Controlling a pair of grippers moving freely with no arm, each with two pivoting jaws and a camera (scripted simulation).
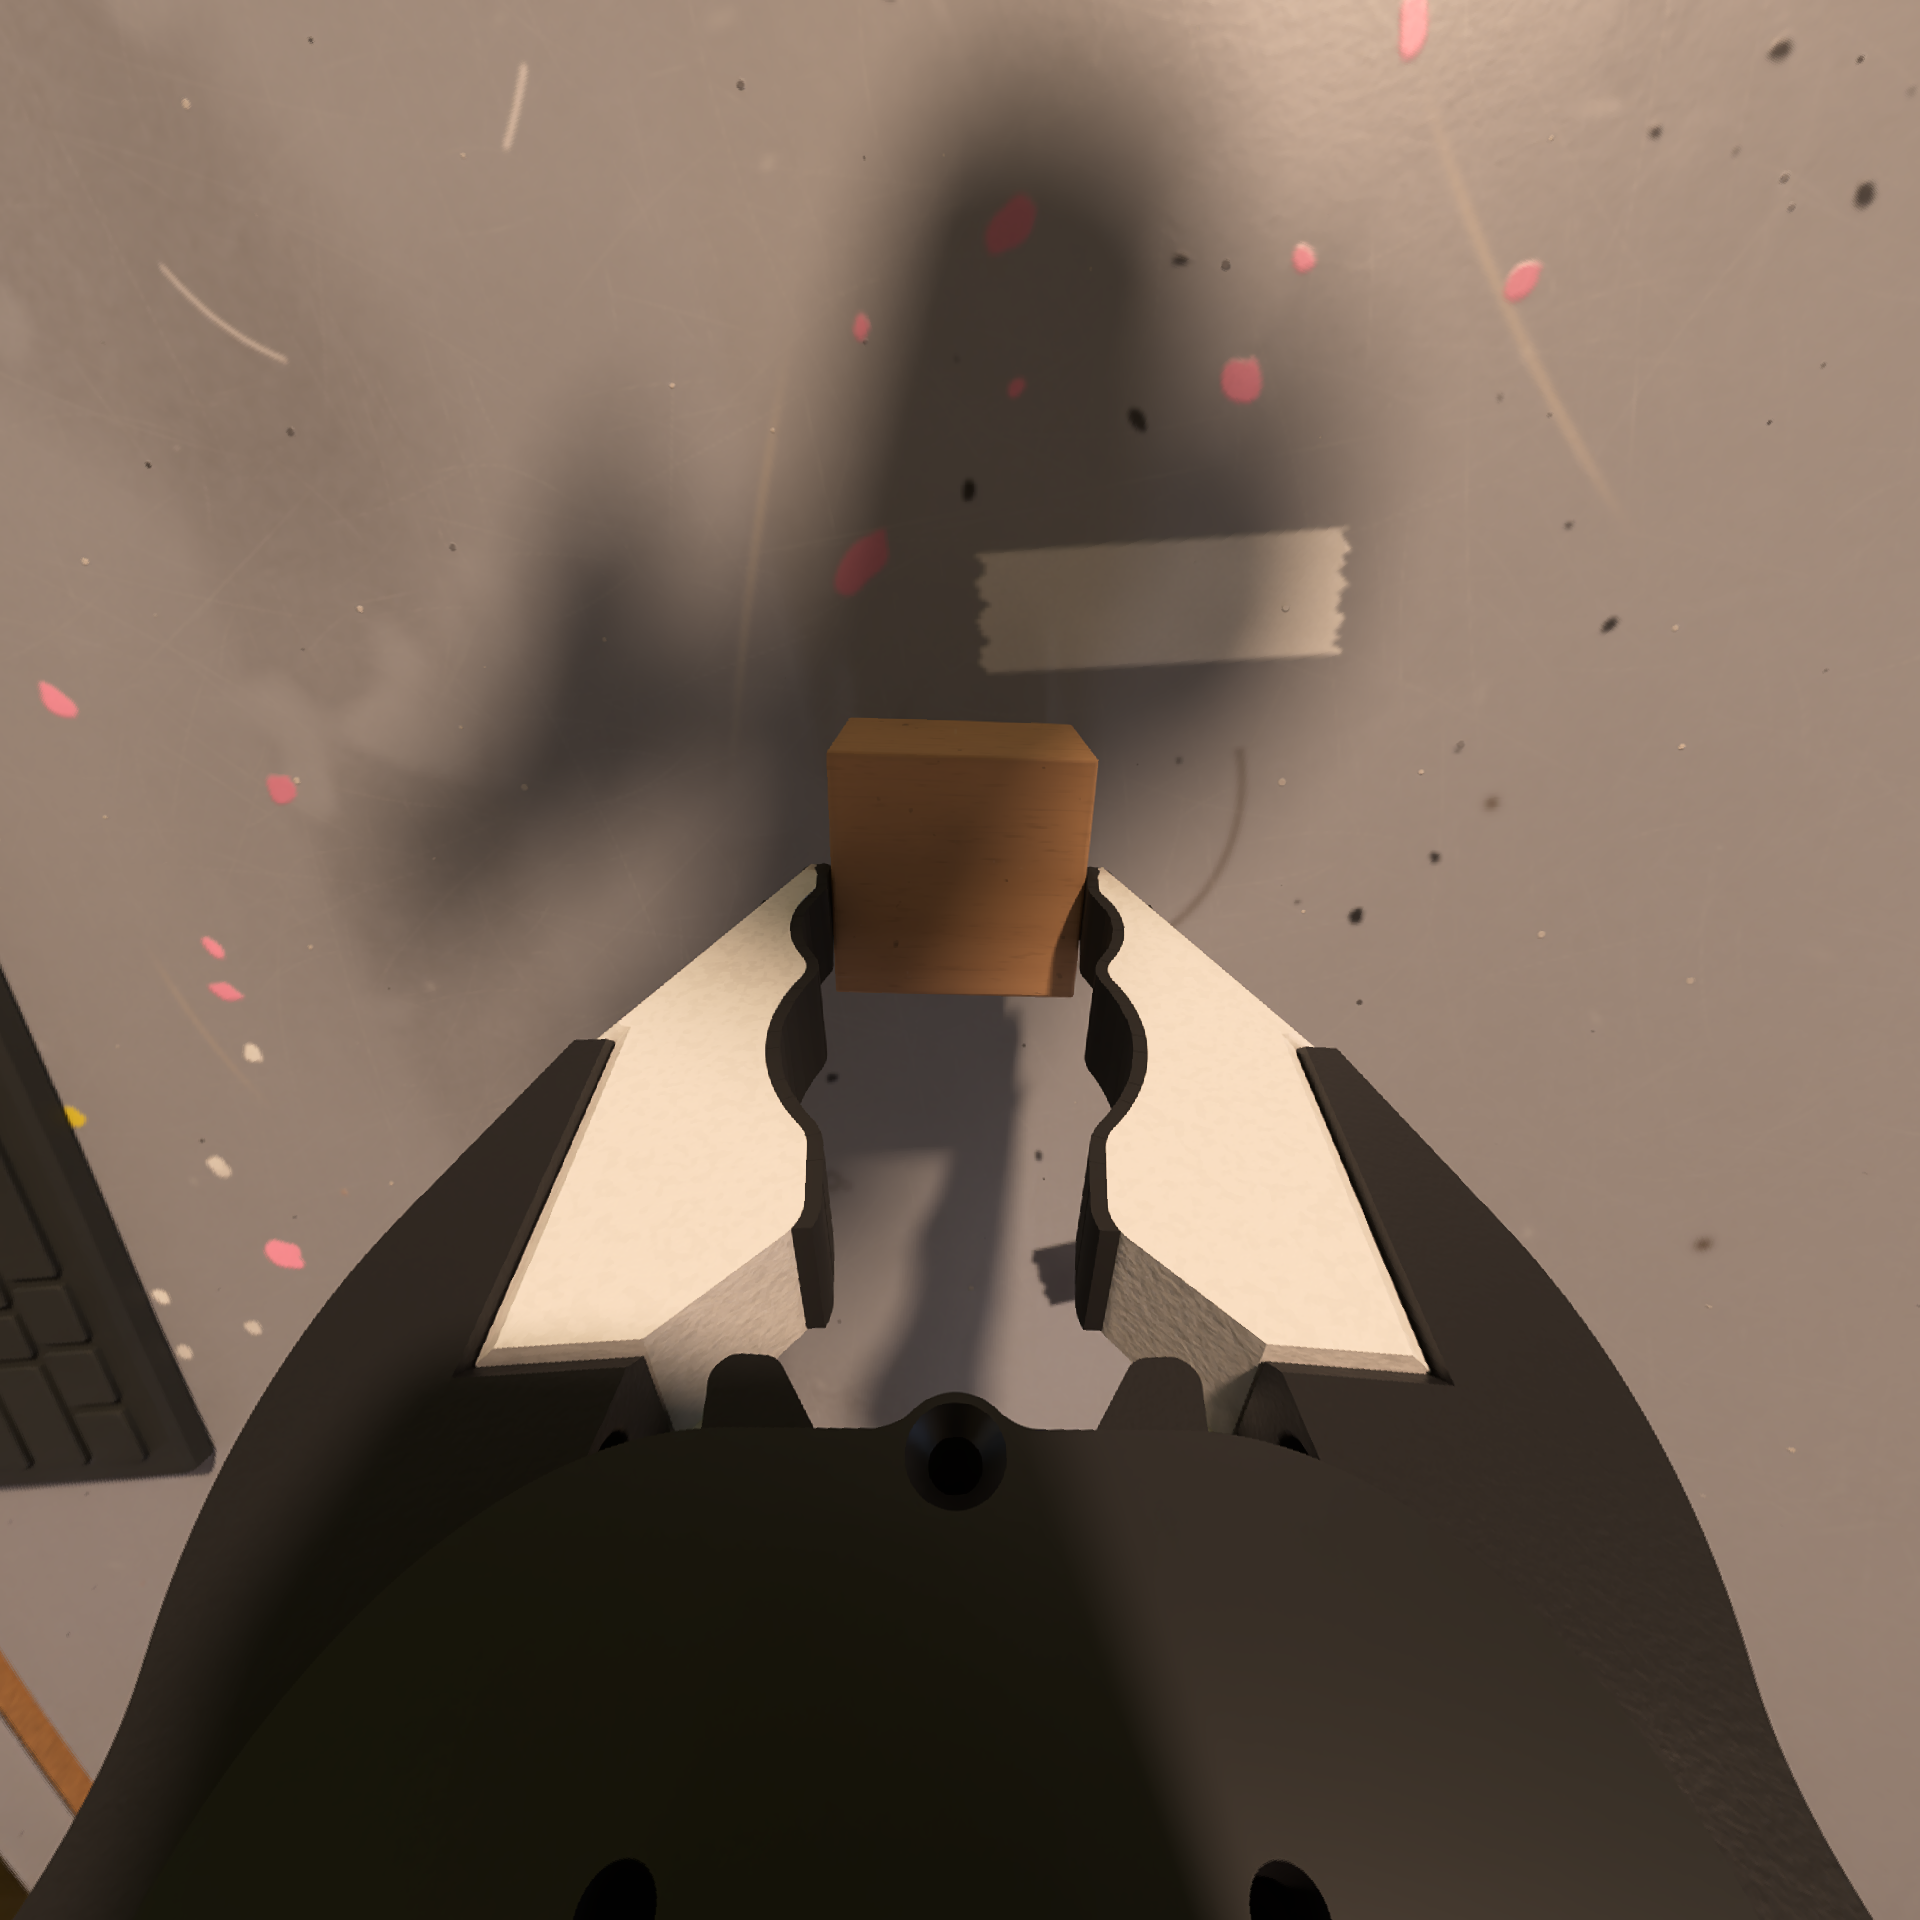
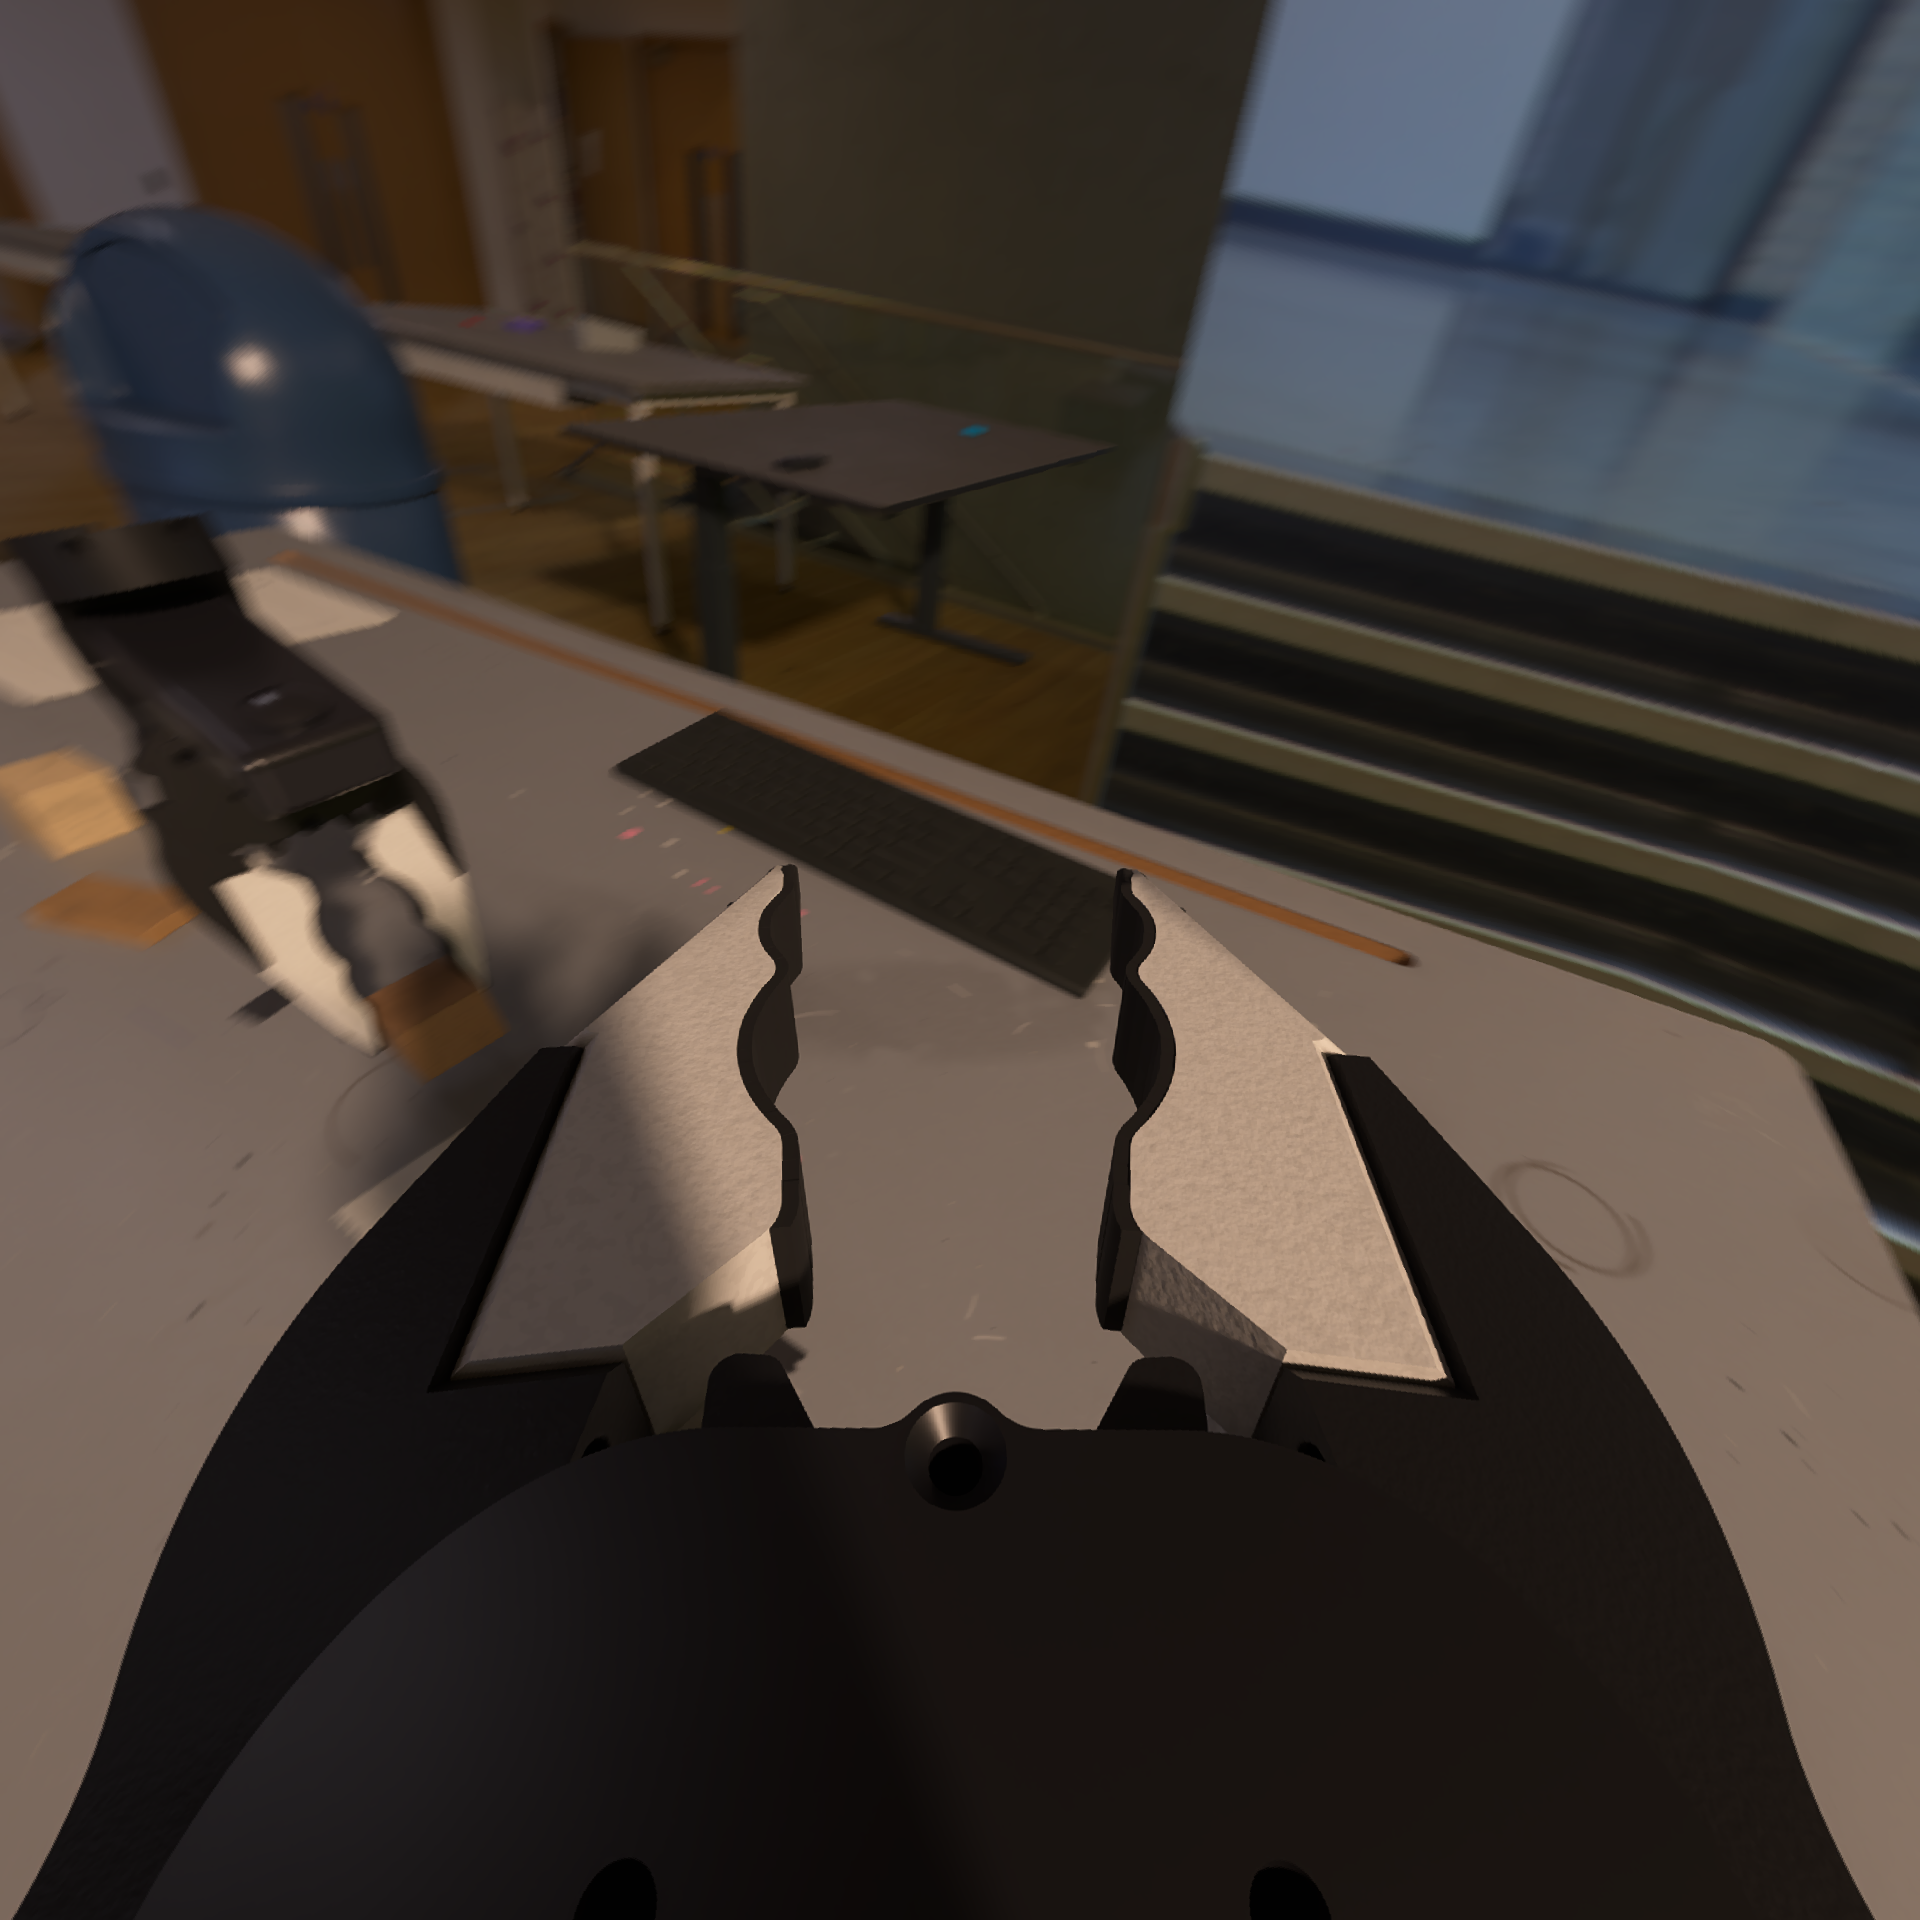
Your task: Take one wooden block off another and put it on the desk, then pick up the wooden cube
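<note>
In the left wrist view my left gripper (image 1: 956, 878) looks straight down at the grey desk (image 1: 416, 520). Its two fingertips press on the left and right sides of a brown wooden cube (image 1: 961, 831). In the right wrist view the same gripper (image 2: 405, 997) shows blurred at the left, low over the desk, with the cube (image 2: 436, 1029) at its tips. I cannot tell whether the cube touches the desk. My right gripper (image 2: 958, 875) is open and empty above the desk. Blurred wooden pieces (image 2: 109, 906) lie at the far left.
A strip of pale tape (image 1: 1162, 600) lies on the desk just beyond the cube. A black keyboard (image 2: 883, 852) lies near the far desk edge and also shows in the left wrist view (image 1: 73, 1299). A blue rounded object (image 2: 249, 384) stands behind the desk.
</note>
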